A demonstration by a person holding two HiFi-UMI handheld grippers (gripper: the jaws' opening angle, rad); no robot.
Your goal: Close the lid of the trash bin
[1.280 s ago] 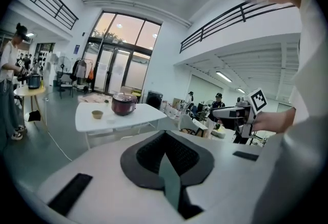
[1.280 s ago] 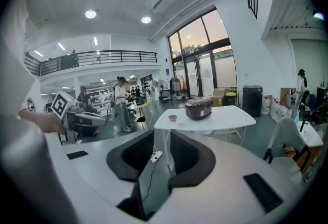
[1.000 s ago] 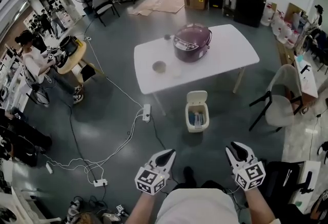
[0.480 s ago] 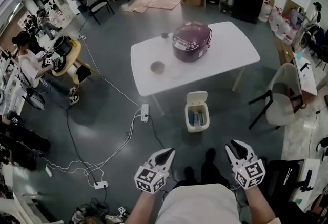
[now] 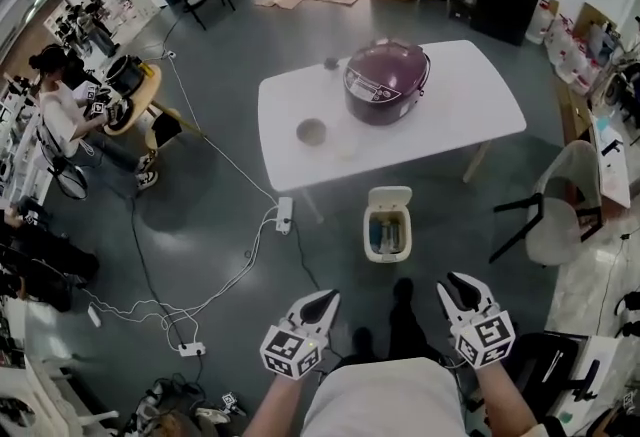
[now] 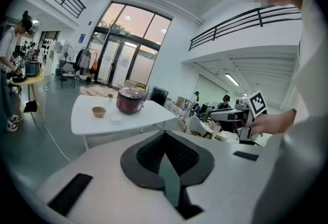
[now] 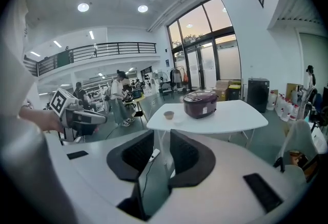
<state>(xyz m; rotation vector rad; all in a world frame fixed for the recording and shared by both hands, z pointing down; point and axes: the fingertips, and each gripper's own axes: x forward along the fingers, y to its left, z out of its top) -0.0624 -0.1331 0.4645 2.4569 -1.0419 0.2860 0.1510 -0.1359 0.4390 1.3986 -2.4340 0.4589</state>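
Evidently nothing of the closing is done yet: the trash bin (image 5: 387, 233) sits on the floor just in front of the white table (image 5: 470, 115), its lid (image 5: 388, 197) tipped up and back so the contents show. Both tools are low by the person's body, well apart from the bin, the left gripper (image 5: 324, 298) with jaws pressed together on nothing, the right gripper (image 5: 456, 284) with a narrow gap, also empty. By my judgement the whole job remains: reaching the lid and pushing it down.

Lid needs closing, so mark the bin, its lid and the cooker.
bin (image 5: 386, 256): head view, near rim.
lid (image 5: 389, 197): head view, centre of the open flap.
cooker (image 5: 386, 77): head view, top of its dome.
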